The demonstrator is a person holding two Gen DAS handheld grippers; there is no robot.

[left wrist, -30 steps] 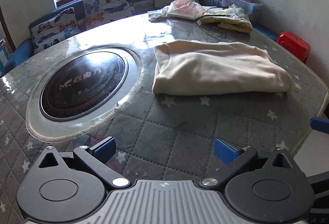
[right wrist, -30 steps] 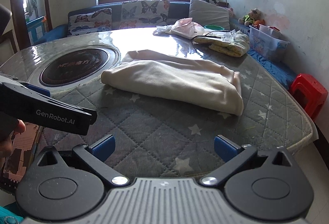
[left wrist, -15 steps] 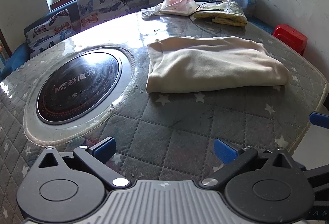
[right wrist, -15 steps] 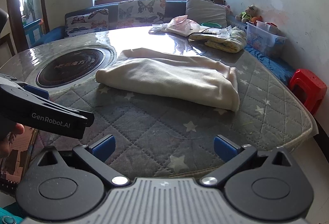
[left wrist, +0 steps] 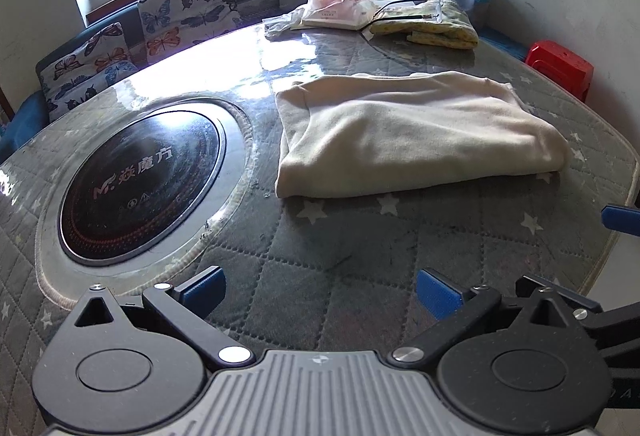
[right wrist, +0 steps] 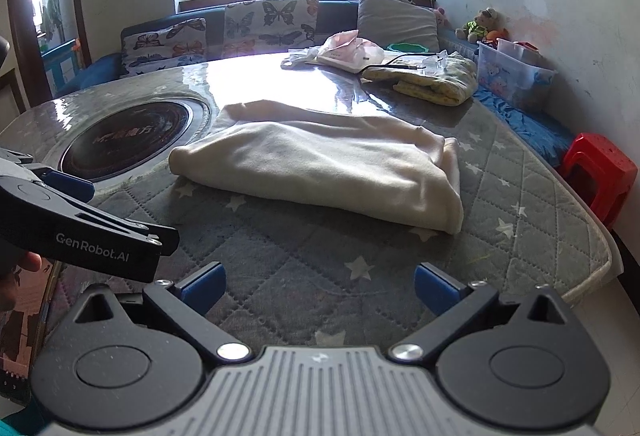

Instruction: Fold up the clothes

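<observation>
A cream garment (left wrist: 416, 134) (right wrist: 320, 168) lies folded into a thick rectangle on the grey quilted star-pattern table cover (left wrist: 320, 256). My left gripper (left wrist: 320, 292) hovers open above the near part of the table, well short of the garment, with nothing between its blue pads. My right gripper (right wrist: 320, 288) is also open and empty, near the table's front edge. The left gripper's body (right wrist: 80, 232) shows at the left of the right wrist view. A blue fingertip of the right gripper (left wrist: 622, 218) shows at the right edge of the left wrist view.
A round black cooktop (left wrist: 140, 180) is set into the table left of the garment. At the far end lie a yellow folded cloth (left wrist: 432, 26) and a pink-white bag (left wrist: 340, 10). A red stool (right wrist: 596, 172) stands off the right edge. A cushioned bench (right wrist: 224, 32) runs behind.
Both grippers have drifted slightly, so the garment sits a little differently in each view. The garment itself has not moved, and both grippers stay open.
</observation>
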